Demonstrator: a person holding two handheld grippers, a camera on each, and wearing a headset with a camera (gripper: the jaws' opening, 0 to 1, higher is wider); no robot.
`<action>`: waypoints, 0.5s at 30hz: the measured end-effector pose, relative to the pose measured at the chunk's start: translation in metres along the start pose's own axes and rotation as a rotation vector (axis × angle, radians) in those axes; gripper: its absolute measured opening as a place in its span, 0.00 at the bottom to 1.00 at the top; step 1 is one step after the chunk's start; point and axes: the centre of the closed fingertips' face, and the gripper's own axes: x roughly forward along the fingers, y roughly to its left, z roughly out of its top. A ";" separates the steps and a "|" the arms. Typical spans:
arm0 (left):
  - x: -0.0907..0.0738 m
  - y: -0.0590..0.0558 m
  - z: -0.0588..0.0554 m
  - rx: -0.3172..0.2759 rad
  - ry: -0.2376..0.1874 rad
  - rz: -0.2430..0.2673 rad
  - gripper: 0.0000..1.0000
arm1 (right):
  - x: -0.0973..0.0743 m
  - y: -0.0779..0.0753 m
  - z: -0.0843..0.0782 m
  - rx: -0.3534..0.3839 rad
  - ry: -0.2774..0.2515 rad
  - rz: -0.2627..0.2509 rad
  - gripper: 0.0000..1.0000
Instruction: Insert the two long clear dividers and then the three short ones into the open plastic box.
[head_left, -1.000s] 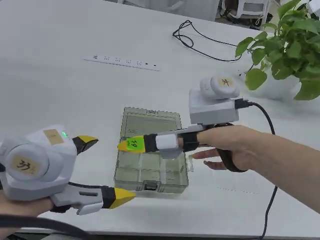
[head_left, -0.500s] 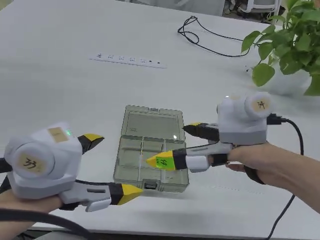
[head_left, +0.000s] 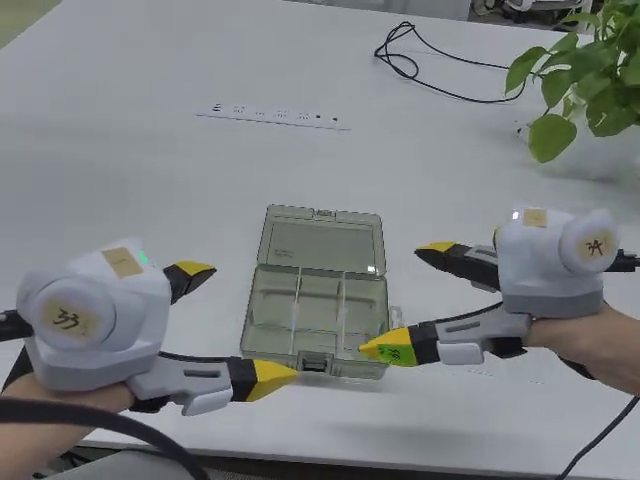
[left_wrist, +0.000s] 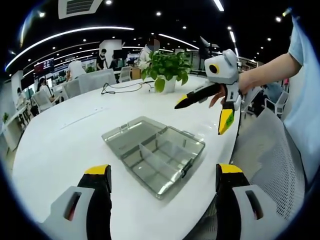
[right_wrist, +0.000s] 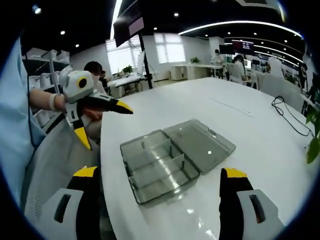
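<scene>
Though I cannot count every piece through the clear plastic, the box (head_left: 272, 320) in the middle of the table (head_left: 150, 180) looks finished to me. Its lid lies folded back on the far side. Dividers (head_left: 343, 305) stand inside, long ones running near to far with short ones crossing between them, so I judge little or nothing is left to insert. The left gripper (head_left: 235, 320) sits at the box's near left corner, jaws spread wide and holding nothing. The right gripper (head_left: 402, 298) hangs just right of the box, equally agape and empty. A second ago the right gripper reached across above the box with its jaws almost together. It has since drawn off to the right and opened, while the left one has barely changed.
</scene>
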 end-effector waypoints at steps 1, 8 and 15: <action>0.000 -0.001 0.000 0.000 0.001 0.001 0.88 | -0.002 0.000 -0.007 -0.023 0.034 0.006 1.00; 0.002 -0.007 0.001 0.003 0.006 0.001 0.88 | -0.007 -0.005 -0.031 -0.126 0.139 0.045 0.98; 0.002 -0.013 0.003 0.001 0.009 0.005 0.88 | -0.014 -0.009 -0.054 -0.220 0.293 0.103 0.91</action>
